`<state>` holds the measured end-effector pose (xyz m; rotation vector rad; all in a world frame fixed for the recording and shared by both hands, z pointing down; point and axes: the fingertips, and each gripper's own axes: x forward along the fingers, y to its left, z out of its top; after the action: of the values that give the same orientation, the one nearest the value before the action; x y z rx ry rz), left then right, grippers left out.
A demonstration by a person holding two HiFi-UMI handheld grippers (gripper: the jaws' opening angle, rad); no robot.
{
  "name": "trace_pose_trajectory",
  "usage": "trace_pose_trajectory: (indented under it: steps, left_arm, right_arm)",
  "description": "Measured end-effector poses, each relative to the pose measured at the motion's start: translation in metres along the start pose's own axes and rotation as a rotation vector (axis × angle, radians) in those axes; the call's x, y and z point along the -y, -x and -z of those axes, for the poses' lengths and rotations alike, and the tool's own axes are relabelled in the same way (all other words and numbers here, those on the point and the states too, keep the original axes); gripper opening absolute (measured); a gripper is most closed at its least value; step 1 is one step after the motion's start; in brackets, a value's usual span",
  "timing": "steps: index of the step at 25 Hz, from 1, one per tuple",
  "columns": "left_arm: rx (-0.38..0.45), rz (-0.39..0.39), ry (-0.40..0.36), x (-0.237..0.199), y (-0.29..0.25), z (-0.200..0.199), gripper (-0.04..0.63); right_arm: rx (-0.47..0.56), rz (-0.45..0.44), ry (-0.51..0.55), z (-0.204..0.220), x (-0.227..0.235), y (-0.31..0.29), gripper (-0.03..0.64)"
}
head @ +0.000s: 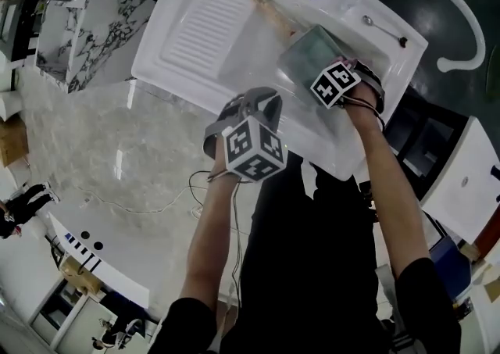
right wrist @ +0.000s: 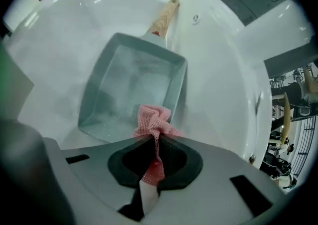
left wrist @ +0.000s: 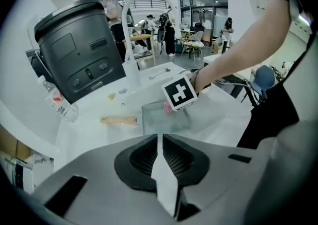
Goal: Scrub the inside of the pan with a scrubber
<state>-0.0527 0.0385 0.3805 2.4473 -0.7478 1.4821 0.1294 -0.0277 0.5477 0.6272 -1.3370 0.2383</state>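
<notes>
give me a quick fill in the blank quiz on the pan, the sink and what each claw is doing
1. The right claw is shut on a pink mesh ____.
2. The rectangular pan lying in the white sink has a ____ handle.
3. The left claw is shut, with ____ between its jaws.

Missing words: scrubber; wooden; nothing

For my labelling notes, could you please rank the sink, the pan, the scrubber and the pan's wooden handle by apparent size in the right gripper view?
1. sink
2. pan
3. scrubber and wooden handle: look alike; the scrubber is nearest the camera, so unranked.
</notes>
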Motion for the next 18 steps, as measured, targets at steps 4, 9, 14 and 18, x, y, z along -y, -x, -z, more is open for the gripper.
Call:
trace_pose_trajectory:
  steps: [4, 9, 14, 18]
  left_arm:
    - [0.033, -0.043, 0.074, 0.007, 0.016, -0.009, 0.054]
    - [0.095, -0.101, 0.175, 0.022, 0.043, -0.025, 0.051]
    - [0.158, -0.193, 0.257, 0.040, 0.076, -0.036, 0.048]
    - [0.209, -0.240, 0.289, 0.062, 0.103, -0.049, 0.043]
  right_arm:
    - [0.170, -0.001, -0.030, -0.011, 0.004, 0.047, 0.041]
    - [0.340, 0.036, -0.024, -0.012, 0.015, 0.113, 0.041]
    - [0.501, 0.093, 0.037, 0.001, 0.013, 0.170, 0.041]
    - [0.653, 0.065, 0.065, 0.019, 0.004, 0.219, 0.041]
